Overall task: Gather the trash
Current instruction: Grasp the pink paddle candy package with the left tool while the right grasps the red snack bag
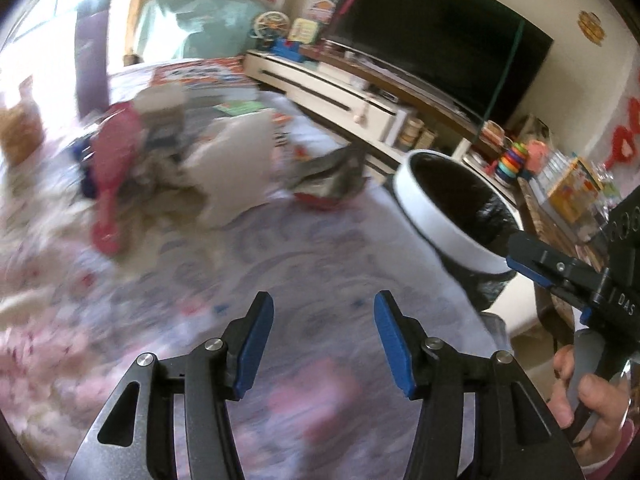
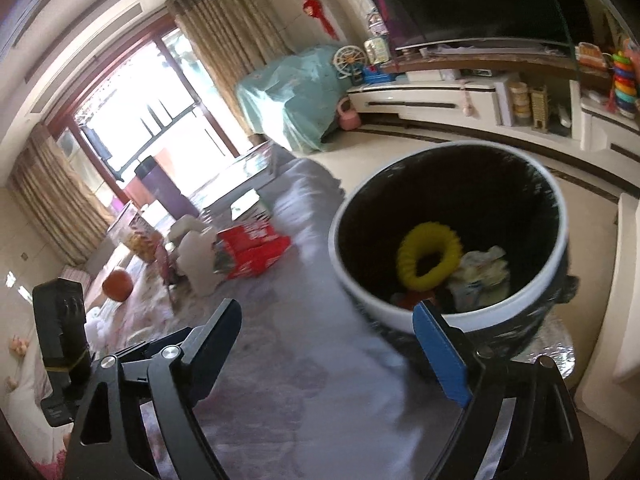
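Note:
A white bin with a black liner [image 2: 556, 256] stands on the patterned rug; it also shows in the left wrist view [image 1: 436, 220]. Inside lie a yellow ring [image 2: 429, 255] and crumpled paper [image 2: 482, 276]. My right gripper [image 2: 328, 332] is open and empty, at the bin's near rim; it also shows in the left wrist view [image 1: 532, 264]. My left gripper [image 1: 324, 336] is open and empty above the rug. A red wrapper [image 2: 254, 246] [image 1: 320, 196], a white paper bag [image 1: 236, 160] [image 2: 198, 264] and a pink brush-like item [image 1: 112, 160] lie further off on the rug.
A low white TV cabinet [image 2: 440, 100] with a large TV [image 1: 440, 36] runs along the wall behind the bin. Toys and boxes [image 1: 568, 188] crowd the right. An orange ball [image 2: 117, 285] lies at the far left. A covered teal heap [image 2: 296, 92] stands by the curtains.

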Demonstrator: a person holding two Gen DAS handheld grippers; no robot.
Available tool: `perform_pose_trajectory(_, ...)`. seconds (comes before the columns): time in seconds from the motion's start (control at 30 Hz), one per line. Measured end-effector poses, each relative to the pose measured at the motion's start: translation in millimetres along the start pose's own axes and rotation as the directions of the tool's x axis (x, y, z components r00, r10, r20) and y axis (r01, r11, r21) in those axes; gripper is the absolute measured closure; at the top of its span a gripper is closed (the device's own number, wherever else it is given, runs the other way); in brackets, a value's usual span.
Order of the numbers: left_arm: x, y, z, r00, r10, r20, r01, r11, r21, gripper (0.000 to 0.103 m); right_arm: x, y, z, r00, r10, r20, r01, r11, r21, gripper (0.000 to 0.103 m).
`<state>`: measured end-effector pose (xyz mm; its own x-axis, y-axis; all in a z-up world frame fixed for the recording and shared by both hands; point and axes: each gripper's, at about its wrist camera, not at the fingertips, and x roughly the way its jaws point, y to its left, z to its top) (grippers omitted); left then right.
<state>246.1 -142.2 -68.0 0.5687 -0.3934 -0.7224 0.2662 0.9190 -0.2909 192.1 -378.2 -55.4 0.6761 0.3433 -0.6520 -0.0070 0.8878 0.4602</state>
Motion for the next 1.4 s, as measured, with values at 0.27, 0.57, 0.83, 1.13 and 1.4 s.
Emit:
perform_pose_trajectory(0.27, -26.9, 31.4, -16.6, 0.998, 0.054, 0.015, -0.052, 0.995, -0.085, 0.049, 20.3, 32.5, -10.5, 0.999, 0.033, -0.036, -0.034, 0.998, -0.046, 0.014)
perform_pose_trajectory(0.57, -48.6, 52.6, -20.8, 0.995, 0.094, 0.033, -0.089, 0.988, -0.129, 0.049, 41.9, 62.1, -15.0, 0.998, 0.044, -0.054, -0.05, 0.992, -0.117, 0.014)
perform_pose_trajectory(0.83, -45.3, 64.8, -11.8, 0.992, 0.122, 0.036, -0.115, 0.982, -0.147, 0.047, 54.9, 74.0, -12.9, 0.998, 0.04, -0.052, -0.047, 0.989, -0.142, 0.014)
perform_pose_trajectory(1.13, -33.0, 83.0, 8.5, 0.99, 0.139, 0.036, -0.133, 0.981, -0.144, 0.044, 65.6, 80.5, -3.5, 0.999, 0.025, -0.027, -0.029, 0.987, -0.161, 0.015)
perform_pose_trajectory(1.4, -18.2, 100.5, 38.9, 0.984, 0.172, 0.055, -0.163, 0.976, -0.141, 0.044, 88.1, 79.3, 11.3, 0.999, -0.02, -0.029, 0.014, 0.985, -0.17, 0.027)
